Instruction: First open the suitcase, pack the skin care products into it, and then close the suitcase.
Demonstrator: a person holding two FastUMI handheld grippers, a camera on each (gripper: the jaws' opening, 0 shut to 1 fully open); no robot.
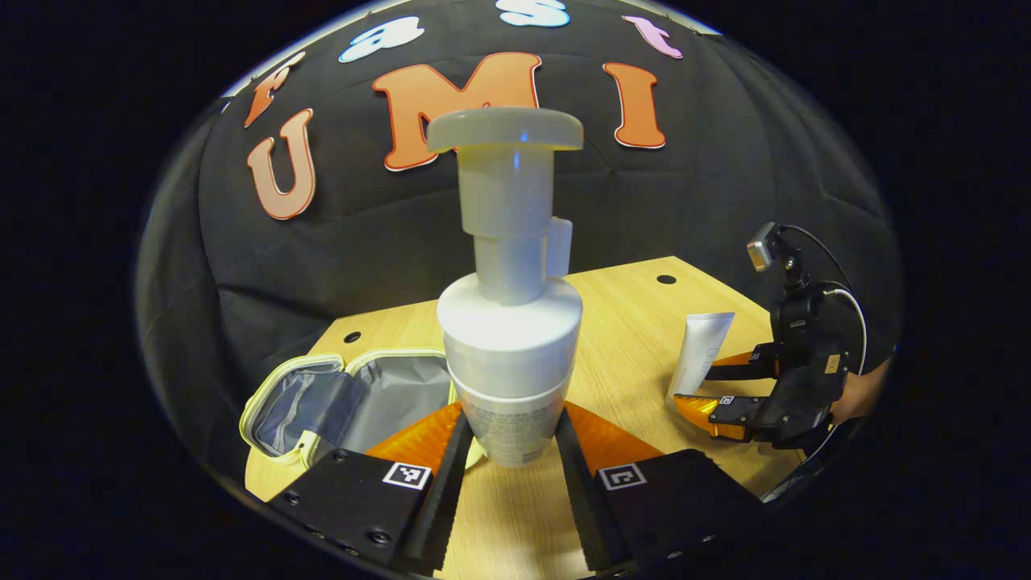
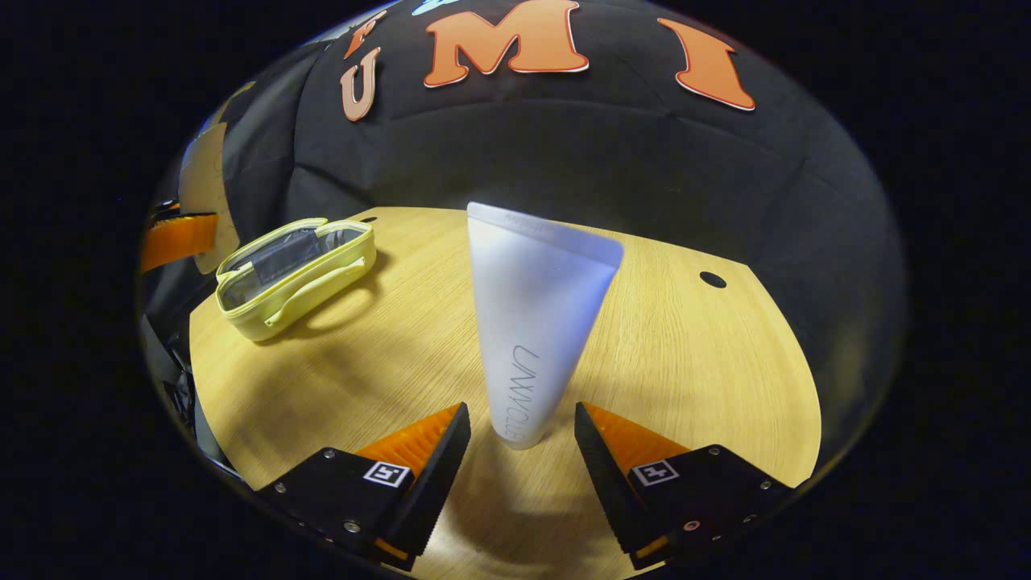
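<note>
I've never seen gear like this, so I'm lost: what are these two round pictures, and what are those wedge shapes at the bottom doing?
A person holds a pair of hand-held tongs in each hand, and a camera rides on each pair. The wedges are the tongs' own fingers. In the left gripper view, the left tongs close on a pump bottle, both fingers against its sides. The right gripper view shows the right tongs open around a standing white tube, not touching it. Both stand on a wooden table. The yellow zip case, the "suitcase", lies open, waiting for them.
</note>
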